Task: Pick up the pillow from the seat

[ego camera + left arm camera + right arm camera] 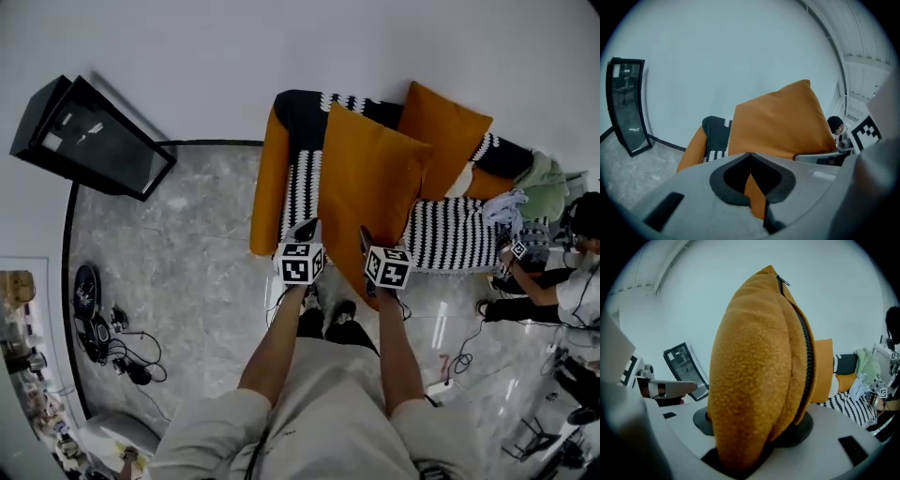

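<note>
Pillow [370, 192] hangs upright before the sofa [270, 187], seemingly off the seat [455, 234]. Left claw [754, 190] pinches a thin fold of it; right claw [750, 437] clamps its thick zipper edge. Raise both evenly, lest the fold slip.

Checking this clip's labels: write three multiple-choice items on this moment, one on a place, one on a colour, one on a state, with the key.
1. Where is the second pillow? A on the floor; B on the sofa; C in a gripper.
2. The held pillow is: A green; B white; C orange.
3. The held pillow is gripped by: A one gripper alone; B both grippers; C neither.
Key: 1 B, it leans on the sofa's back; 2 C, orange in every view; 3 B, left gripper and right gripper each clamp its fabric.
</note>
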### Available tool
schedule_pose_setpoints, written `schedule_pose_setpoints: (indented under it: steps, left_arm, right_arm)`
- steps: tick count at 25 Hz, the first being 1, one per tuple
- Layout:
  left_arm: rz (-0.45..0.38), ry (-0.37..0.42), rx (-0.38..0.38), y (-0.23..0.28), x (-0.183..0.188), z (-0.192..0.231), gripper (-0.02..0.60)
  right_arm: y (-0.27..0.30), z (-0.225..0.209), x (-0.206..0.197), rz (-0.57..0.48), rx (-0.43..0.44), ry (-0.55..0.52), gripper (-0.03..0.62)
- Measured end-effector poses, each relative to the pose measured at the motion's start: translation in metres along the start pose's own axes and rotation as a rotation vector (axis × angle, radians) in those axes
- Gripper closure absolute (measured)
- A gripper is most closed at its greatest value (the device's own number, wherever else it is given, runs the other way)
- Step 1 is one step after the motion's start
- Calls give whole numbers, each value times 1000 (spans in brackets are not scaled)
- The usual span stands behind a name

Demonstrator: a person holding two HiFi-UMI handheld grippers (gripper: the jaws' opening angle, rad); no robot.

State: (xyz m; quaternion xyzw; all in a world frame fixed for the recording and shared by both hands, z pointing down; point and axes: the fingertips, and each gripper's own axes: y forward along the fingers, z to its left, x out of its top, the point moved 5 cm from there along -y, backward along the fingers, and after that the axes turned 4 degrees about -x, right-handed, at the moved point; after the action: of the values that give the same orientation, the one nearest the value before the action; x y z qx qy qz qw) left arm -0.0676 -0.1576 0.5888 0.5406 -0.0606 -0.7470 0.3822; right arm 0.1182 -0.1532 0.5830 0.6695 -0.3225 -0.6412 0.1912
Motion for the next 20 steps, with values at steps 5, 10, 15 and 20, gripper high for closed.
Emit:
schedule_pose_setpoints:
  steps: [5,10,15,20]
  left_arm:
    - [-10,9,6,-24,-4,-12,574]
    - [-34,26,18,-53,-10,-25,574]
    - [-50,48,32,-92,-31,-47,573]
    - [-55,61,43,-126,-59,-76,574]
  right_arm:
    - [-33,-4,-4,-40,-22,7,342]
    - [-61,-1,-15,-73,-24,5,342]
    - [-96,2,-38,-94,-31,0,342]
    - [-122,3,-61,-110,-18,2,342]
